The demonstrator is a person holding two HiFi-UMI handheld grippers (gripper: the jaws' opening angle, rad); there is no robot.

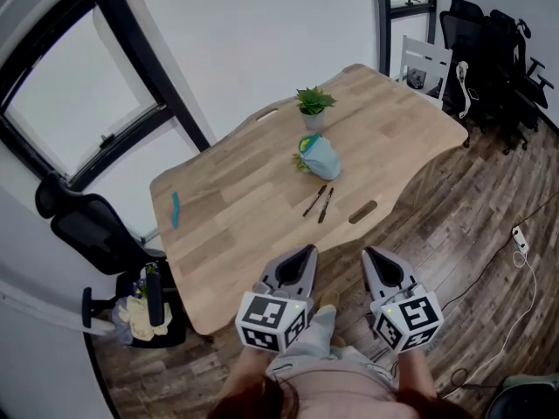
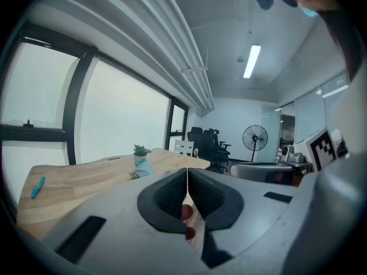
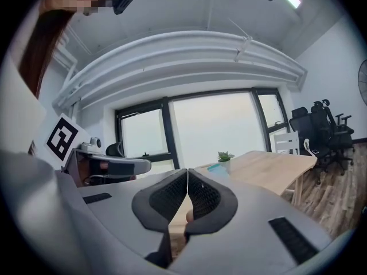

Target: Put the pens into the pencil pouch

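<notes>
Two dark pens (image 1: 320, 202) lie side by side on the wooden table (image 1: 236, 208), just in front of a light blue pencil pouch (image 1: 320, 155). The pouch (image 2: 143, 167) shows far off in the left gripper view, and also (image 3: 215, 167) in the right gripper view. My left gripper (image 1: 306, 253) is shut with nothing in it, held off the table's near edge. Beside it on the right, my right gripper (image 1: 374, 256) is shut and empty too. Both are well short of the pens.
A small potted plant (image 1: 314, 106) stands behind the pouch. A blue object (image 1: 175, 209) lies at the table's left end. A black office chair (image 1: 92, 225) sits left of the table, more chairs (image 1: 489, 51) at the far right. Cables (image 1: 515, 260) run over the wood floor.
</notes>
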